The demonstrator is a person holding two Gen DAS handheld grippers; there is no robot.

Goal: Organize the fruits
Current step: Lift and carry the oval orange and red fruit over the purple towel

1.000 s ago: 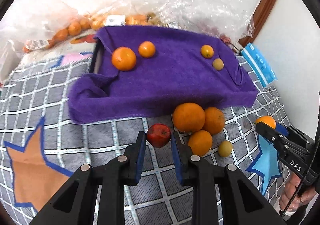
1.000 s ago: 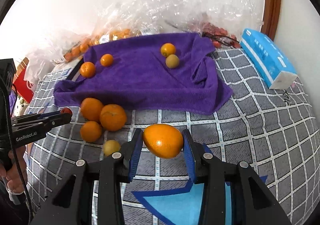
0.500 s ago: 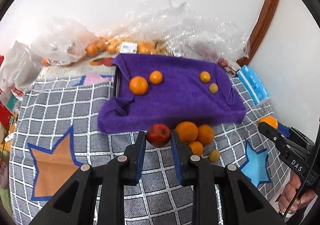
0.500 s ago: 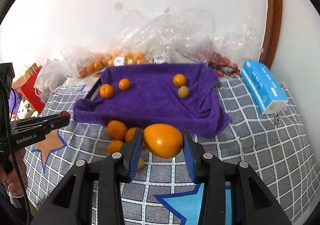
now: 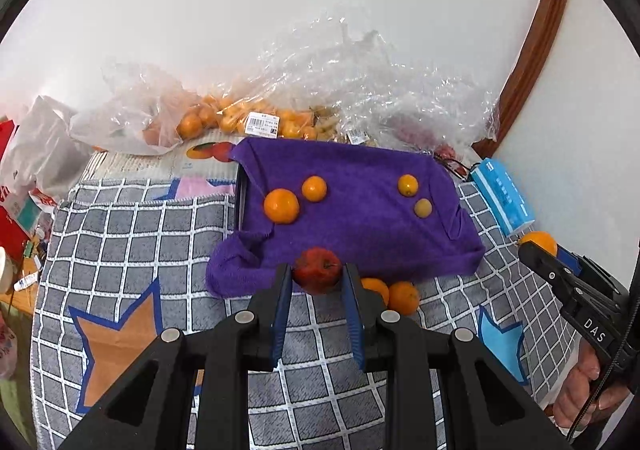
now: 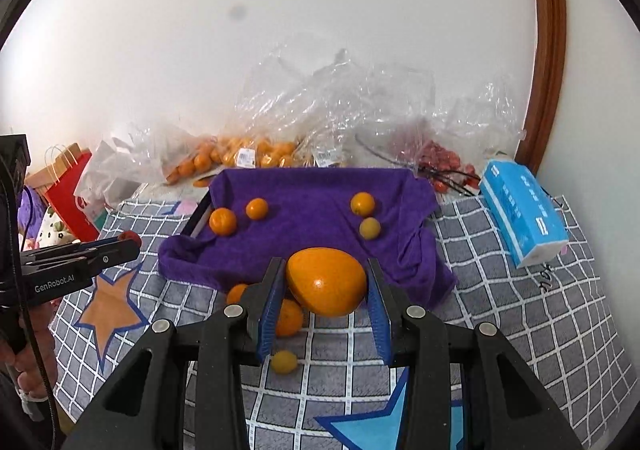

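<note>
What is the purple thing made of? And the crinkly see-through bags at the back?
Purple cloth: looks like soft terry towel, with a fuzzy matte surface and floppy folds. Bags: probably thin clear plastic film, shiny and crinkled, with fruit showing through.

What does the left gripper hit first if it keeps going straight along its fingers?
Likely the purple towel: its bunched front edge lies directly past the left gripper and the red apple it clamps. Depth is uncertain under the fisheye; the gripper seems raised, so it might meet the towel further in.
</note>
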